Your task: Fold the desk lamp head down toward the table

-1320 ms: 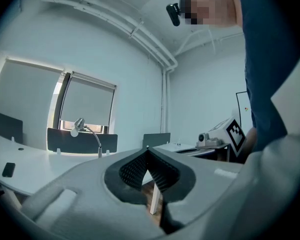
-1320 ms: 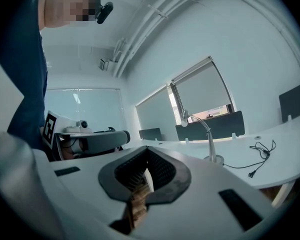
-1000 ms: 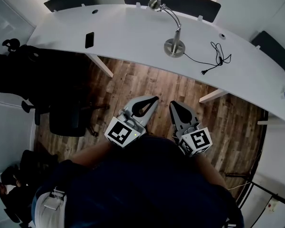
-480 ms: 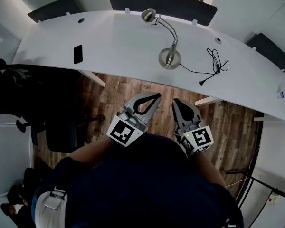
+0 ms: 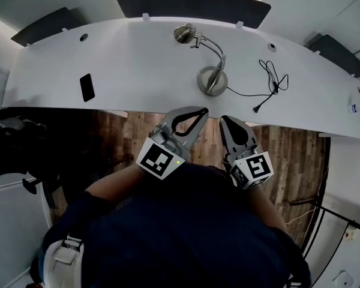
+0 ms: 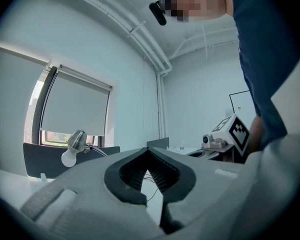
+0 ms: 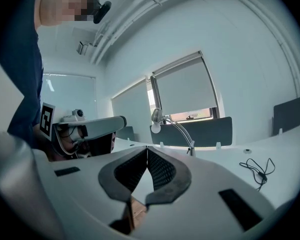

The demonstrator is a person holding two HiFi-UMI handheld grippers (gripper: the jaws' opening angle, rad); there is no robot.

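Note:
The silver desk lamp stands on the white desk [image 5: 138, 65]: round base [image 5: 212, 80], curved gooseneck, and head [image 5: 183, 33] raised at the far end. My left gripper [image 5: 201, 110] is shut and empty, its tips over the desk's front edge just short of the base. Beside it my right gripper [image 5: 225, 120] is also shut and empty. In the left gripper view the lamp head [image 6: 76, 140] shows left of the closed gripper [image 6: 149, 150]. The right gripper view has the lamp head [image 7: 156, 116] above the closed gripper [image 7: 147, 148].
A black phone [image 5: 87, 87] lies on the desk at the left. The lamp's black cable [image 5: 270, 77] is coiled loosely to the right of the base. Dark divider panels [image 5: 192, 5] line the desk's far side. An office chair [image 5: 12, 155] stands at the left on the wooden floor.
Both grippers have advanced together from over the wooden floor to the desk's front edge, closer to the lamp base. Their jaws stayed shut.

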